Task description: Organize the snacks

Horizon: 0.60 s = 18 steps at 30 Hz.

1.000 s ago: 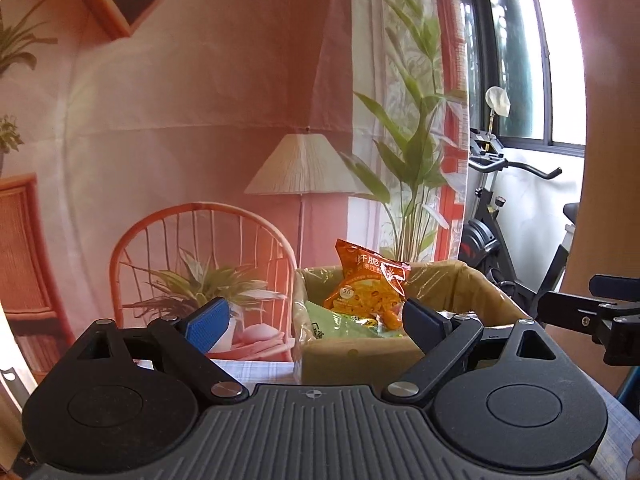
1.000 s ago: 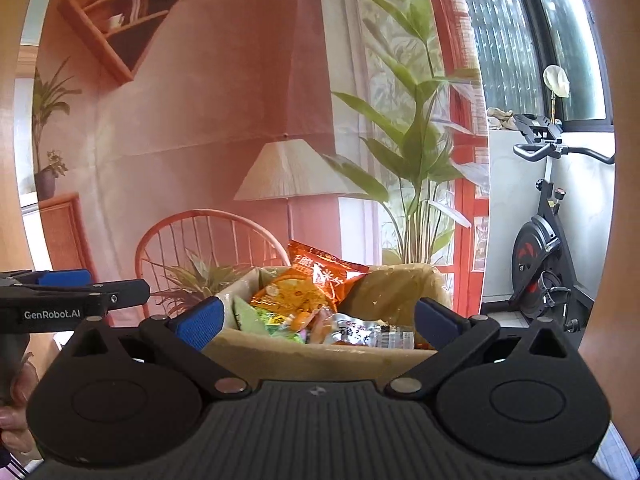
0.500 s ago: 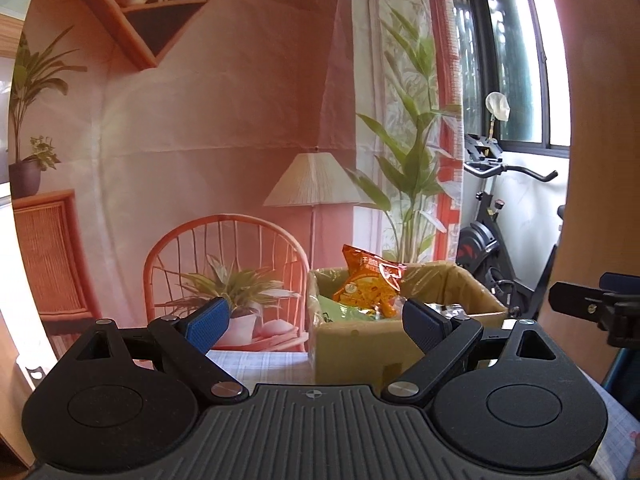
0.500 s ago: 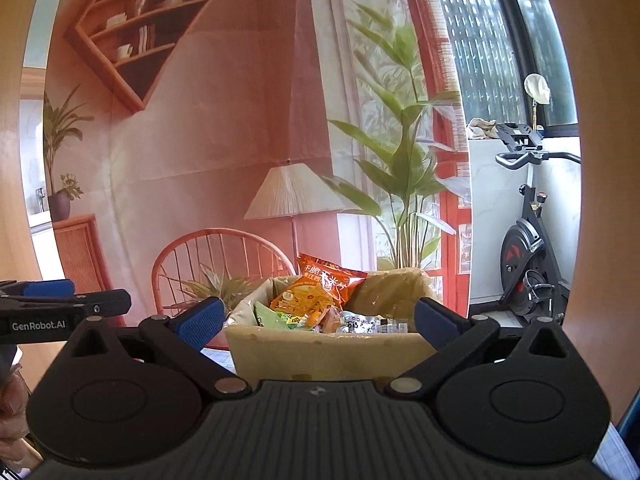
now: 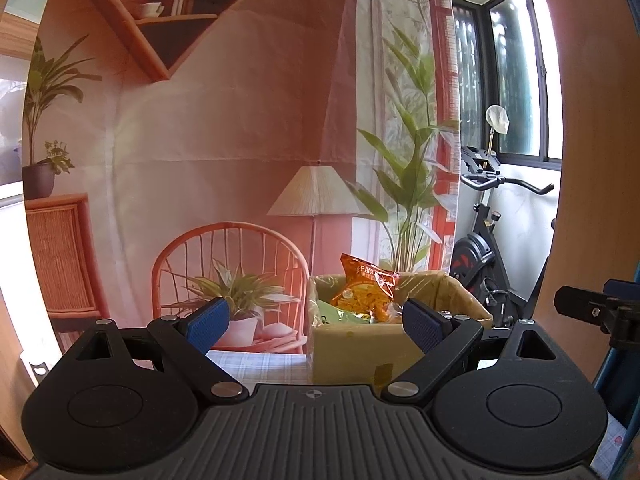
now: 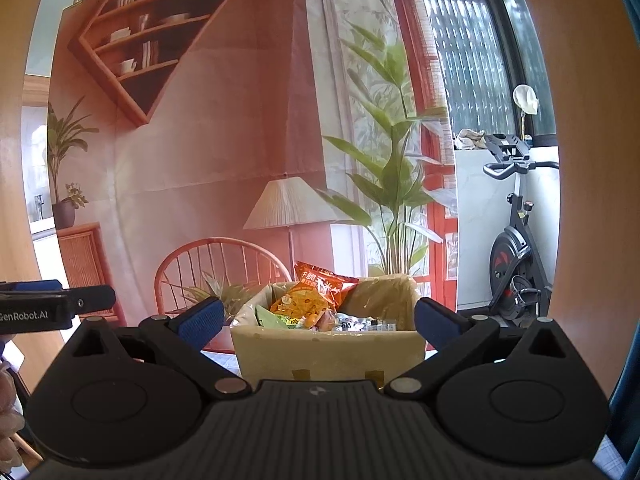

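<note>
**Snack box ahead of both hand-held grippers, nothing gripped**

Left hand-held gripper [image 5: 316,322]: jaws spread wide, nothing between them. The cardboard box [image 5: 352,352] stands ahead of it, toward its right finger, on the checked worktop [image 5: 256,364].

Right hand-held gripper [image 6: 316,322]: jaws likewise spread wide and empty. The cardboard box [image 6: 328,350] sits squarely ahead, framed between its two blue pads [image 6: 200,320].

Contents: an orange snack bag [image 6: 316,294] stands upright, protruding above the rim; a green packet [image 5: 340,314] lies beside it. Further silver-wrapped items are too small to identify.

Neither hand-held gripper touches the box.
</note>
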Each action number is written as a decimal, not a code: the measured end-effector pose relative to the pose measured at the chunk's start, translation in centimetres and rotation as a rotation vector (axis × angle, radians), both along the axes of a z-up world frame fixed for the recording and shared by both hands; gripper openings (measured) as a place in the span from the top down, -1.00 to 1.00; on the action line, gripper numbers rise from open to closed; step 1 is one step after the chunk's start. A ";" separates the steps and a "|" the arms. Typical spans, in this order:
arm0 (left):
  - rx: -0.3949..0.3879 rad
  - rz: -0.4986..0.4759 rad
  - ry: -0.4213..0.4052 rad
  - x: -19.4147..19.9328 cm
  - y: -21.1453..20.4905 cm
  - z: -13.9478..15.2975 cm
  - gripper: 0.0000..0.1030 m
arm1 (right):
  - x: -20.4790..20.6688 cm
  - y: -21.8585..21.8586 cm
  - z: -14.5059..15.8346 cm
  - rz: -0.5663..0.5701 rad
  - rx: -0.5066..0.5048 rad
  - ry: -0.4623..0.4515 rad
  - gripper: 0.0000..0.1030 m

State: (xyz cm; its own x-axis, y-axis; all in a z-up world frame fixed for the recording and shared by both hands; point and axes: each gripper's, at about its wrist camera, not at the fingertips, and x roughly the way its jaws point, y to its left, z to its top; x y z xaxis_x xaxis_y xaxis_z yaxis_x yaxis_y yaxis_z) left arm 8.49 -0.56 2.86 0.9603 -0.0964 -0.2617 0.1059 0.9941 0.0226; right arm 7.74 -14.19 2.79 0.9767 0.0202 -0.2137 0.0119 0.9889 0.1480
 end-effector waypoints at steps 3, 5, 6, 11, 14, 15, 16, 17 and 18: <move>-0.011 0.008 0.000 -0.1 0.3 0.0 -0.84 | -0.2 0.2 0.2 -0.002 -0.007 -0.005 -1.00; -0.011 0.013 0.000 -0.1 0.5 0.0 -0.84 | -0.3 0.3 0.2 -0.005 -0.006 -0.006 -1.00; -0.011 0.015 -0.001 -0.2 0.5 0.0 -0.84 | -0.3 0.2 0.2 -0.003 -0.006 -0.006 -1.00; -0.017 0.016 -0.005 -0.3 0.7 0.1 -0.84 | -0.5 0.4 0.4 -0.002 -0.011 -0.009 -1.00; -0.016 0.018 -0.001 -0.3 0.6 0.0 -0.84 | -0.5 0.4 0.5 -0.002 -0.011 -0.009 -1.00; -0.017 0.018 0.000 -0.3 0.6 0.0 -0.84 | -0.5 0.4 0.5 -0.001 -0.011 -0.009 -1.00; -0.018 0.018 0.002 -0.3 0.7 0.0 -0.84 | -0.5 0.4 0.5 -0.001 -0.011 -0.008 -1.00; -0.018 0.018 0.003 -0.3 0.7 0.0 -0.84 | -0.5 0.4 0.5 -0.002 -0.011 -0.008 -1.00; -0.019 0.018 0.005 -0.3 0.7 -0.1 -0.84 | -0.5 0.4 0.5 -0.003 -0.012 -0.007 -1.00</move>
State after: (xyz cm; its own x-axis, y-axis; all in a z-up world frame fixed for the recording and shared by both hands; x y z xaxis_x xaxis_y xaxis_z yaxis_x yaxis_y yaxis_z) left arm 8.22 0.15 2.79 0.9607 -0.0839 -0.2645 0.0878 0.9961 0.0029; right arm 7.22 -13.76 3.26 0.9782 0.0151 -0.2069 0.0137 0.9905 0.1366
